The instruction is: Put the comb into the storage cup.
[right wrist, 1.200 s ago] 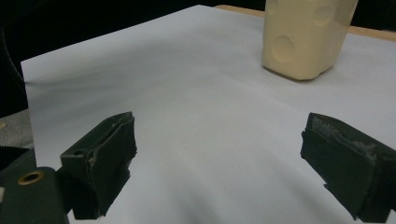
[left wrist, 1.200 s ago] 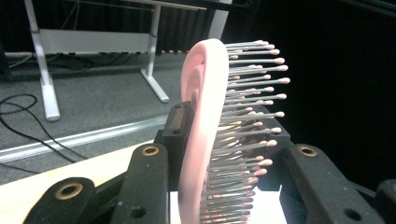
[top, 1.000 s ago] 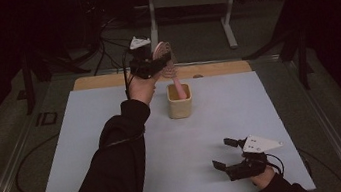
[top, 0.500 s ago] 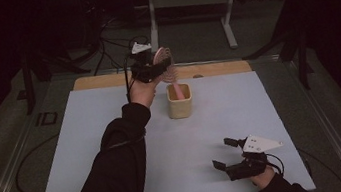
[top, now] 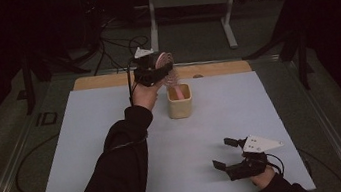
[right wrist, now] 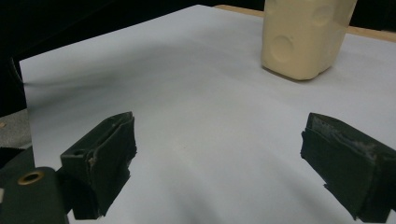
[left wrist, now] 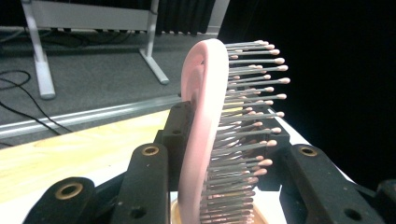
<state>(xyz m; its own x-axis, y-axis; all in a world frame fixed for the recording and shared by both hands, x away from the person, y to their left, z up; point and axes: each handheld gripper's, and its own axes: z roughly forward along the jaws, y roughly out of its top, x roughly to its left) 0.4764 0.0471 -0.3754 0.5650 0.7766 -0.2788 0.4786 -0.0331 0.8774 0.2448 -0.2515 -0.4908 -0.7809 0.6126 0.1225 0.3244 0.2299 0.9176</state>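
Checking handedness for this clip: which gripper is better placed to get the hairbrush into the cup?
Left. The left gripper already clamps the pink hairbrush directly above the beige cup; the right gripper rests open, far away.

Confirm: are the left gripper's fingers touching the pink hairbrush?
Touching. The left gripper view shows the left gripper with its fingers pressed against both sides of the pink hairbrush, back and bristles.

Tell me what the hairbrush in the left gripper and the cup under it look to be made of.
Hairbrush: pink body looks like smooth moulded plastic with a soft sheen; its bristles look like thin metal pins with rounded pink tips. Cup: cream, matte, with shallow round dimples in its wall; probably plastic or glazed ceramic, I cannot tell which.
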